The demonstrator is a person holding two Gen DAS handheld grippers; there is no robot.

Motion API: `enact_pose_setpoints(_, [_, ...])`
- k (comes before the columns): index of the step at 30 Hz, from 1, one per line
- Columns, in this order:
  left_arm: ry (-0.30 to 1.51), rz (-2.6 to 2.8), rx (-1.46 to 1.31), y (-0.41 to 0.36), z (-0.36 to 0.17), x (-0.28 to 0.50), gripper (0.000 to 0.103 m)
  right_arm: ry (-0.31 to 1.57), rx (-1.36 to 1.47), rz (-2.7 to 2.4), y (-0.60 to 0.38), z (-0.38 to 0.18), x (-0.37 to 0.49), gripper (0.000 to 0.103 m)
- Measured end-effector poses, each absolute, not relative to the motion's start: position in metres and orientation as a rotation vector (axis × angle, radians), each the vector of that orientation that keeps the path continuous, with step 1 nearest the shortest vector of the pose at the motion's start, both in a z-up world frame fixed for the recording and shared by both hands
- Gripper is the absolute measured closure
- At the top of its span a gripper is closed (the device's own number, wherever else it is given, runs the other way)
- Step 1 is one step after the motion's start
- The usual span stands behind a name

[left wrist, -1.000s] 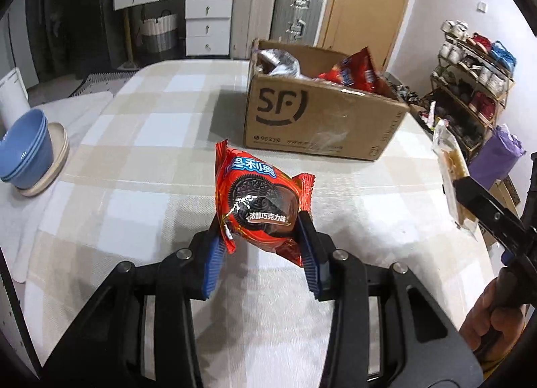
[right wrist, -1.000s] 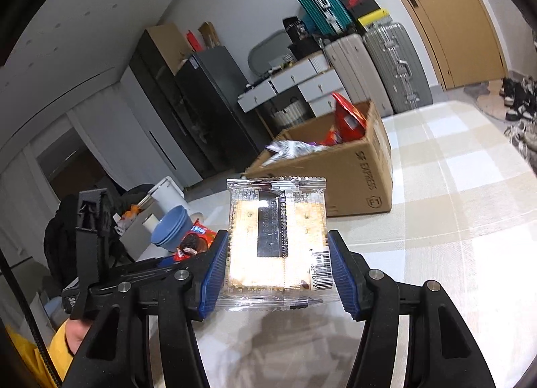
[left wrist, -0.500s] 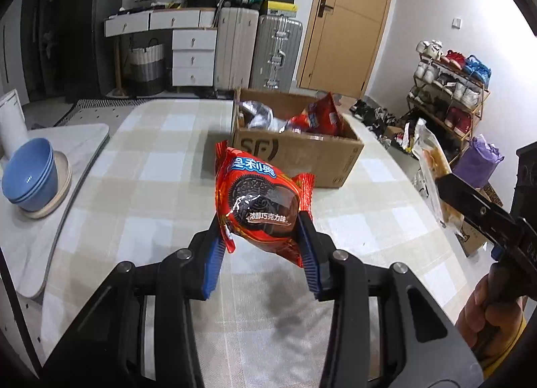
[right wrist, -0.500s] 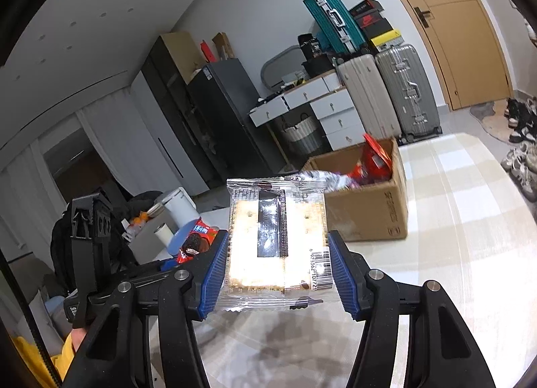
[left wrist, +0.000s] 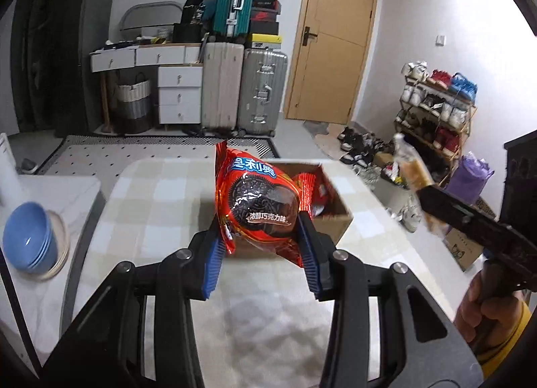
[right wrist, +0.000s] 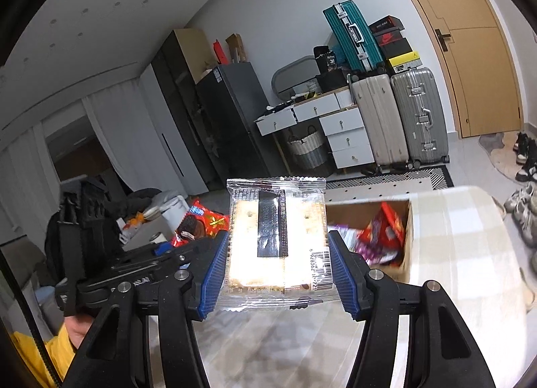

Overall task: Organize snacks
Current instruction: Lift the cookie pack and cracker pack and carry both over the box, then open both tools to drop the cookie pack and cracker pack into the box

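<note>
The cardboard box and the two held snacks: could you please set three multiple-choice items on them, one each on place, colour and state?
1. Where is the cardboard box?
A. on the floor
B. on the checked table
C. on the shoe rack

2. What colour is the cookie packet in the left claw?
A. red
B. green
C. white

3. How is the right claw?
A. open and empty
B. out of view
C. shut on the cracker pack

Key: B, the box sits on the checked table; A, its wrapper is red; C, both pads press its sides.

left gripper point(left wrist: 261, 240) points downward, blue pads clamped on a packet; right gripper point(right wrist: 278, 260) likewise clamped, a hand point(left wrist: 483, 317) gripping its handle.
</note>
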State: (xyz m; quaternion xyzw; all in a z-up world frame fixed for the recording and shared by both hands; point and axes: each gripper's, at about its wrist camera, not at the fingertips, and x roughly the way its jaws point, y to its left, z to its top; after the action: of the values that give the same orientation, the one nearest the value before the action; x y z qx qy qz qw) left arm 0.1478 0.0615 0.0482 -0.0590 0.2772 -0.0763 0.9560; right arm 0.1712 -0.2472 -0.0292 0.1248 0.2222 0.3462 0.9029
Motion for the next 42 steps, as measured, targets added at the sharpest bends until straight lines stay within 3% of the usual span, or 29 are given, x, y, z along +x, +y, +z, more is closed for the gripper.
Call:
enact_pose_setpoints(10, [0.584, -0.111, -0.024, 0.046, 0.066, 0.240, 0.065, 0.521, 0.272, 0.690, -0.238, -0.020, 0.256, 0.045])
enact_pose_setpoints(21, [0.692, -0.175, -0.016, 0.015, 0.021, 0.349, 0.065, 0.648, 0.291, 0.654, -0.231, -0.051, 0.336, 0.045])
enact_pose_setpoints(29, [0.759, -0.171, 0.012, 0.004, -0.024, 0.413, 0.065, 0.692, 0.302, 0.656, -0.229, -0.073, 0.355, 0.045])
enact_pose_setpoints(42, [0.774, -0.156, 0.010, 0.000, -0.044, 0.454, 0.065, 0.765, 0.287, 0.633, -0.222, -0.092, 0.365, 0.045])
